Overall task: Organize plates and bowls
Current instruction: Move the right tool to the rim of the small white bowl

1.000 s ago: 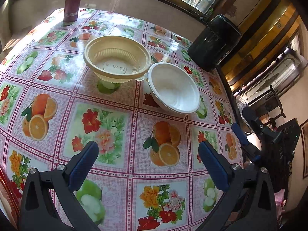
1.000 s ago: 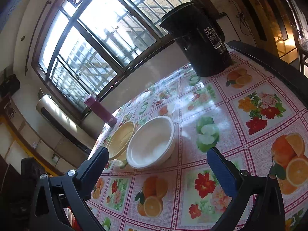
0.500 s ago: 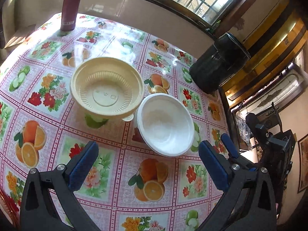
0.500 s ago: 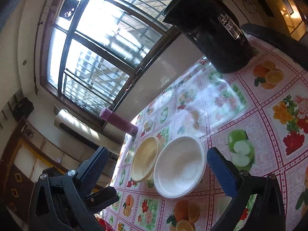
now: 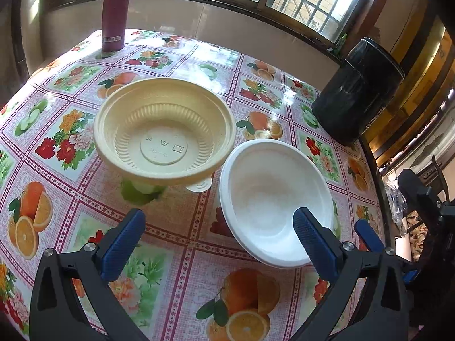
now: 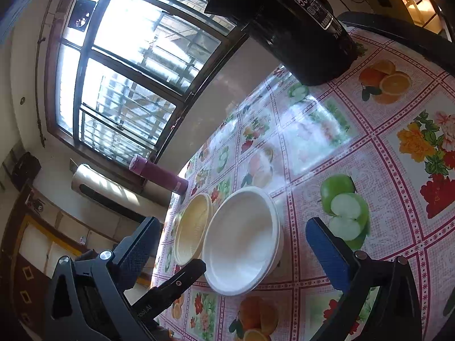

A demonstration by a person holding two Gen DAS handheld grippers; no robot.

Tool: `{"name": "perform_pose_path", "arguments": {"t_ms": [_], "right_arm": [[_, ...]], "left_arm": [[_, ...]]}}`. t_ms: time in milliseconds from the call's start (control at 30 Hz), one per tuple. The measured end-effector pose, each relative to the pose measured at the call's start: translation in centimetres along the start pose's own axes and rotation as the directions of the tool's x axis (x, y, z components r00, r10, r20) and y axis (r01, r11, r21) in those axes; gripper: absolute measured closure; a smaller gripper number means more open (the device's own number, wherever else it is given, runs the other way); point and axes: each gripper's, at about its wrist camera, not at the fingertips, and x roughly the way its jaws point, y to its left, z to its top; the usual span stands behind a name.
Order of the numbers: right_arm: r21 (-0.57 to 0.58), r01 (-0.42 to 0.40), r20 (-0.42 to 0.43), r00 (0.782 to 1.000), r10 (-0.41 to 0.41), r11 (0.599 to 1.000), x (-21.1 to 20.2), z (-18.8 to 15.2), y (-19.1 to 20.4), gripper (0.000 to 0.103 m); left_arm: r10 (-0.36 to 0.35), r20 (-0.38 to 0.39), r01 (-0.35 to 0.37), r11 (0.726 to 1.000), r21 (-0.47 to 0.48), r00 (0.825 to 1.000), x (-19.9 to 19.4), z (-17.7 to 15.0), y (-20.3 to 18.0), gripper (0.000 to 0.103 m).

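Beneath the window, the table (image 5: 182, 244) shows both wide, empty tongs, left tongs (image 5: 219, 227) and right tongs (image 6: 230, 236), now nearer the white bowl (image 5: 273, 196) beside, perhaps touching, the yellow bowl (image 5: 165, 130); a pickup seems imminent.

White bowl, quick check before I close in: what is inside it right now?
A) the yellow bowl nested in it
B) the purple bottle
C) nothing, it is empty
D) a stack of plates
C: the white bowl shows only its bare inside, and the yellow bowl sits beside it on the table.
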Motion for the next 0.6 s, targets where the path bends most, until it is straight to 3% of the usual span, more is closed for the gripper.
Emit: {"name": "perform_pose_path", "arguments": {"t_ms": [200,400,600], "right_arm": [[-0.030,-0.026,0.007,1.000,0.026,0.999,0.4,-0.5,0.6,0.000],[-0.036,-0.001,-0.027,1.000,0.000,0.999,1.8,-1.0,0.7,0.000],[-0.062,0.062,-0.026,0.998,-0.064,0.996,2.3,-1.4,0.9,0.000]], "left_arm": [[-0.033,0.050,0.030,0.998,0.059,0.998,0.8,-0.5,0.4,0.000],[0.035,0.067,-0.042,0.993,0.106,0.997,1.4,-0.8,0.3,0.000],[0.045,0.054,-0.052,0.991,0.122,0.997,1.6,-0.9,0.2,0.000]]}}
